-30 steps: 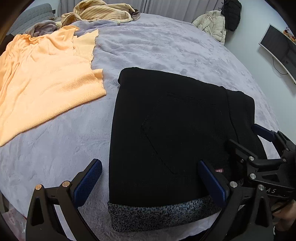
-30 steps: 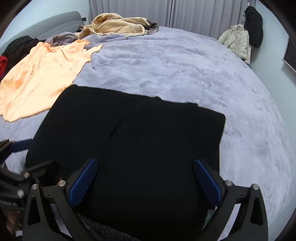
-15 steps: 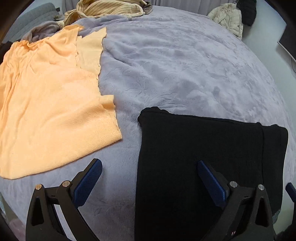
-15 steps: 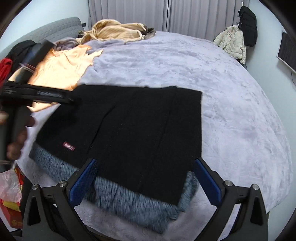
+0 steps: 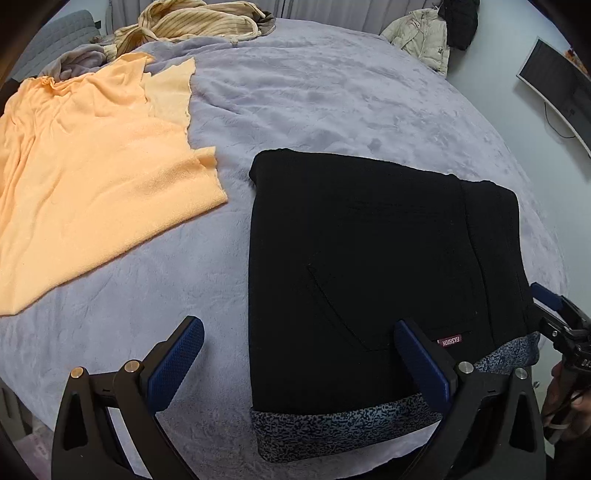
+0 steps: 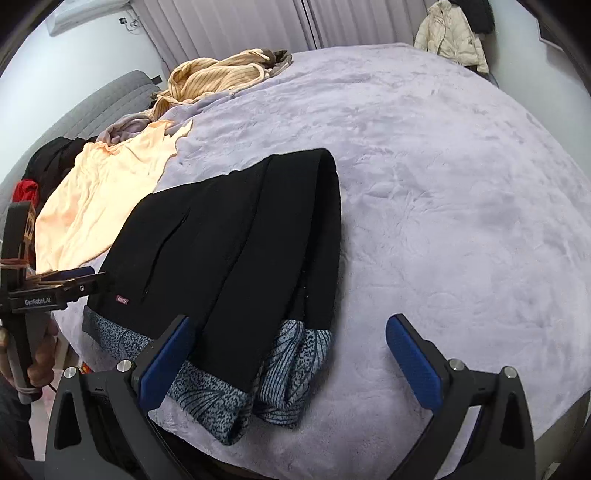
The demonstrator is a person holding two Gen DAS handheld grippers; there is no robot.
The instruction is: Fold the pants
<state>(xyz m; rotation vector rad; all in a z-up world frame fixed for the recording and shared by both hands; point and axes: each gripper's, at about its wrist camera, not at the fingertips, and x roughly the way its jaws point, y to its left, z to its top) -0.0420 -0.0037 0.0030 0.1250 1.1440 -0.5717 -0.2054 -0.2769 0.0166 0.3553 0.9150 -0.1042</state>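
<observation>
The black pants (image 5: pixel 362 266) lie folded in a rectangle on the lilac bed cover (image 5: pixel 332 96), with the grey speckled lining (image 5: pixel 343 428) turned out along the near edge. A small red label (image 5: pixel 450 341) shows near that edge. My left gripper (image 5: pixel 295 350) is open just above the pants' near left corner, holding nothing. In the right wrist view the folded pants (image 6: pixel 236 236) stretch away to the left, and my right gripper (image 6: pixel 288 339) is open over their near right end, empty. Each gripper shows in the other's view: right gripper (image 5: pixel 554 314), left gripper (image 6: pixel 83 278).
An orange top (image 5: pixel 92 177) lies spread left of the pants. A striped beige garment (image 5: pixel 192 22) and grey clothes are heaped at the far edge. A pale jacket (image 5: pixel 421 33) hangs at the back right, and a monitor (image 5: pixel 554 85) is on the wall. The bed's near edge lies just below the pants.
Both grippers have drawn back from the pants and stayed open. The right gripper has swung round to the pants' right side. The pants lie folded as before.
</observation>
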